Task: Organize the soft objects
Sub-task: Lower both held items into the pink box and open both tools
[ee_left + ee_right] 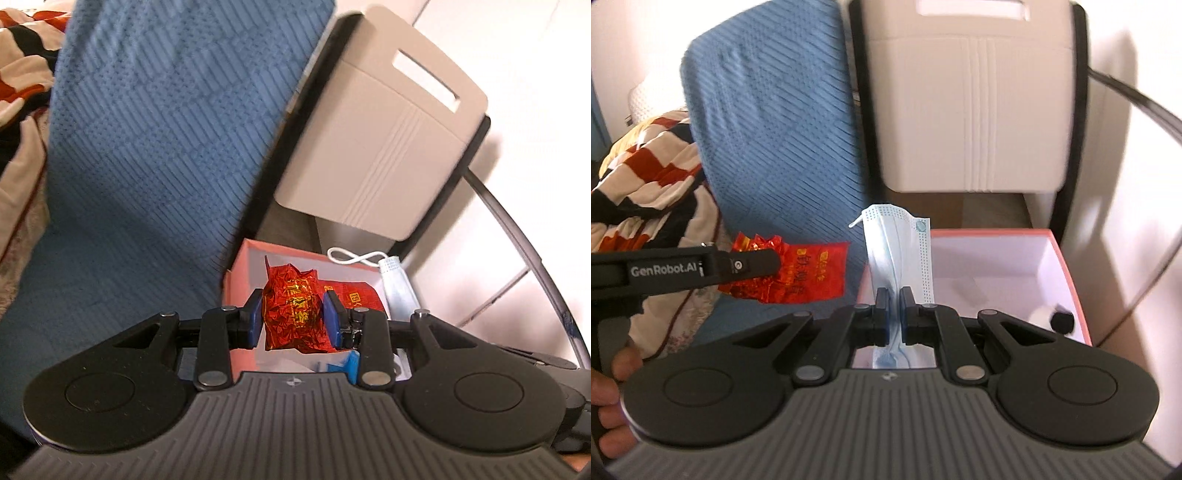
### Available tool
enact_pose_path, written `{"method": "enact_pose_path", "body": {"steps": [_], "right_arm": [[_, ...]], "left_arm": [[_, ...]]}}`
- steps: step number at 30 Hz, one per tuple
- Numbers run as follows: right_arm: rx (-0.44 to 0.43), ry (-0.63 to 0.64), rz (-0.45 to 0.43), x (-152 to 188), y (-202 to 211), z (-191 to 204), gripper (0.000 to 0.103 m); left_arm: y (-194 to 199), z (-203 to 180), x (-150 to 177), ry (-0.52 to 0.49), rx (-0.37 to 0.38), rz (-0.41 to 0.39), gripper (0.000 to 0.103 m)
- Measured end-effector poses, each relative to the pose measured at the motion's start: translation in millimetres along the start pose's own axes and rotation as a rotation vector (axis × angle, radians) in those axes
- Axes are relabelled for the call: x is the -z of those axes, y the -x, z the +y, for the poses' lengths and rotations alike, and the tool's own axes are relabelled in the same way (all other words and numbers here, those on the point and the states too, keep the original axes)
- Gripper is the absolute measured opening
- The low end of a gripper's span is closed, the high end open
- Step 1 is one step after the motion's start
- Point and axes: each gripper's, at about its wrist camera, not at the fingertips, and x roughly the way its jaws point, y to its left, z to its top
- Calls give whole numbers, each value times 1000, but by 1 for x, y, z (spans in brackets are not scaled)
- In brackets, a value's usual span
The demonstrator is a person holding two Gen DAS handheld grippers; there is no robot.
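Observation:
My left gripper [293,314] is shut on a crumpled red foil packet [291,306] with gold print, held above a pink box [240,280] with a white inside. A flat red piece [354,295] shows behind its right finger. In the right wrist view the left gripper [775,258] comes in from the left with the red packet [809,273] sticking out past its tip. My right gripper [894,306] is shut on a light blue face mask [897,240], which stands up over the box's [1067,280] near left corner. The mask [397,284] also hangs at the box's right side.
A blue textured cushion [775,129] rises left of the box. A beige plastic panel with a handle slot [971,103] stands behind it. A red, white and black striped cloth [646,177] lies far left. A small black and white thing [1056,319] sits inside the box. A hand [609,387] holds the left gripper.

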Motion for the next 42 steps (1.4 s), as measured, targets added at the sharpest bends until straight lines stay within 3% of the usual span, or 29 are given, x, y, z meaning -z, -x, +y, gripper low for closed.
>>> {"method": "enact_pose_path", "body": {"steps": [10, 23, 39, 41, 42], "right_arm": [[34, -51, 91, 26, -26, -64, 9], [40, -131, 202, 73, -79, -127, 10], [30, -163, 232, 93, -97, -146, 12], [34, -166, 225, 92, -96, -148, 12], [35, -160, 226, 92, -96, -148, 13]], "left_arm": [[-50, -43, 23, -26, -11, 77, 39], [-123, -58, 65, -80, -75, 229, 39], [-162, -76, 91, -119, -102, 302, 39], [-162, -79, 92, -123, -106, 305, 44], [-162, -79, 92, -126, -107, 303, 56]]}}
